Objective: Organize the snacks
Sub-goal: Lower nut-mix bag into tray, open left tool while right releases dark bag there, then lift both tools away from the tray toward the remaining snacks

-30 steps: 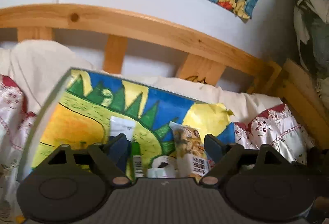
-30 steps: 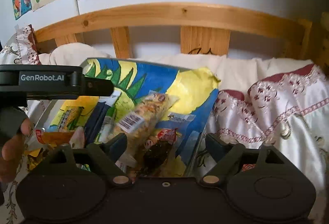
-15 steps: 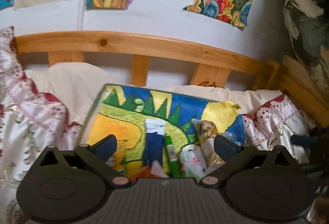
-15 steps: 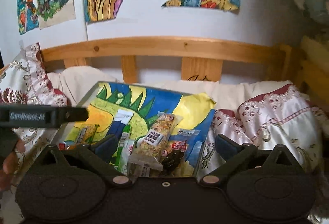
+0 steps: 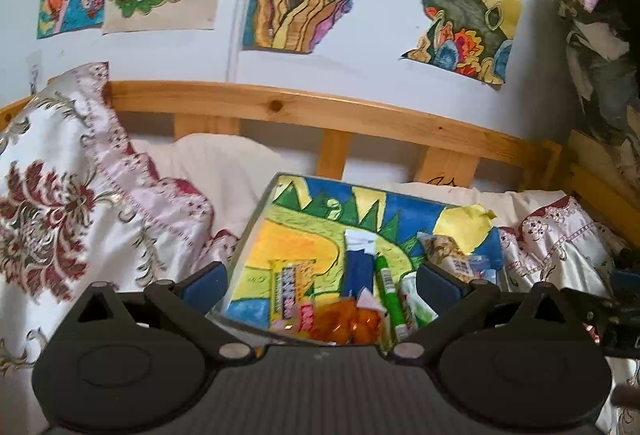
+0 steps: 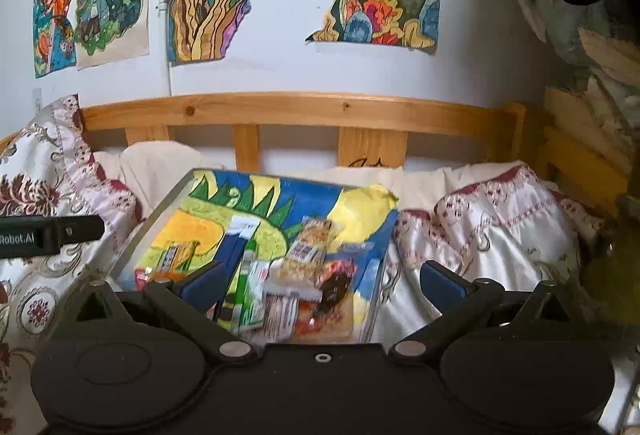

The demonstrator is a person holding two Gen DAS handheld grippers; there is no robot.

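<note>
Lying on the bed, the clear tray (image 5: 256,219) holds snack packets (image 6: 308,251); left gripper (image 5: 322,281) and right gripper (image 6: 322,279) fingers spread wide, gripping nothing.

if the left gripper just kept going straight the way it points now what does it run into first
Most likely the snack pile in the clear tray: the open left gripper points down over the orange packet and the green tube. Depth is unclear, so which snack comes first is uncertain.

Wooden-framed bed (image 6: 304,111) with embroidered satin cover (image 6: 500,223); clear tray (image 6: 148,231) lined with colourful drawing lies on it, just ahead of both hand-held grippers, holding snack packets (image 6: 308,251).
</note>
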